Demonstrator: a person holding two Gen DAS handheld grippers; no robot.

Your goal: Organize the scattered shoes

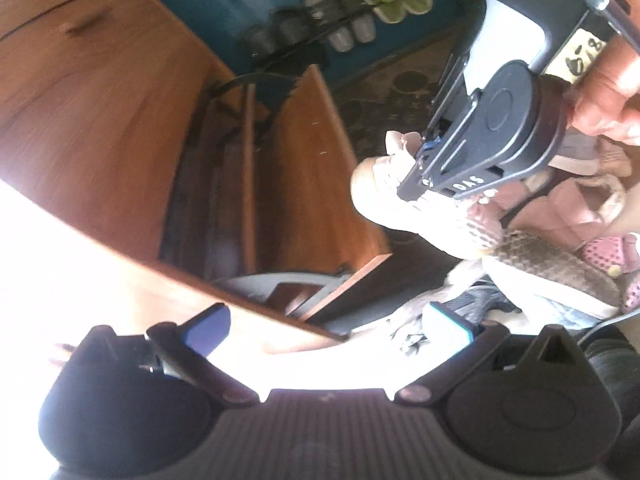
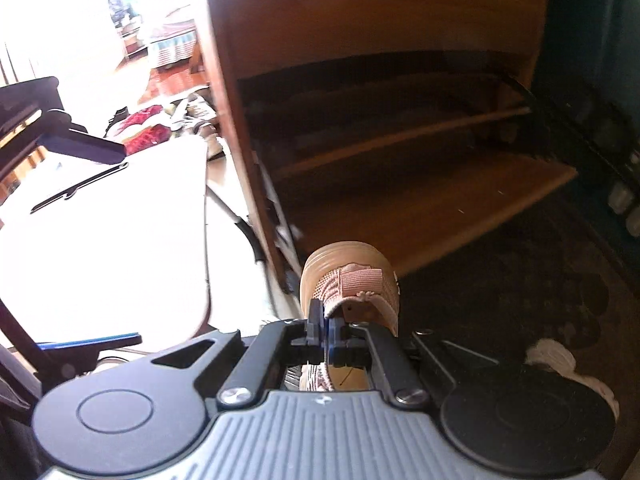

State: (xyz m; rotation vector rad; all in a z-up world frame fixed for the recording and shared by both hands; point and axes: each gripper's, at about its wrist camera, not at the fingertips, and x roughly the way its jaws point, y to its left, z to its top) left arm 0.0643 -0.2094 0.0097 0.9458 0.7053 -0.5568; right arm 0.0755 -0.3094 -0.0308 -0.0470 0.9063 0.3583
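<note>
The right gripper (image 2: 325,330) has its 2 fingers closed on the thin collar edge of a pink knit sneaker (image 2: 352,284), which hangs just ahead of the fingertips with its toe pointing away from them, toward the open wooden shoe cabinet (image 2: 400,184) beyond. The shoe looks light, I think; its knit upper is soft and folds under pressure, while the rubber sole is stiffer. A grip on the collar alone lets the shoe swing, so a hold nearer the heel counter would be more steady. The left gripper (image 1: 326,328) has its fingers spread wide and holds nothing; to the right of its fingers lies a pile of other shoes (image 1: 560,248), mostly pink and grey, close together.
</note>
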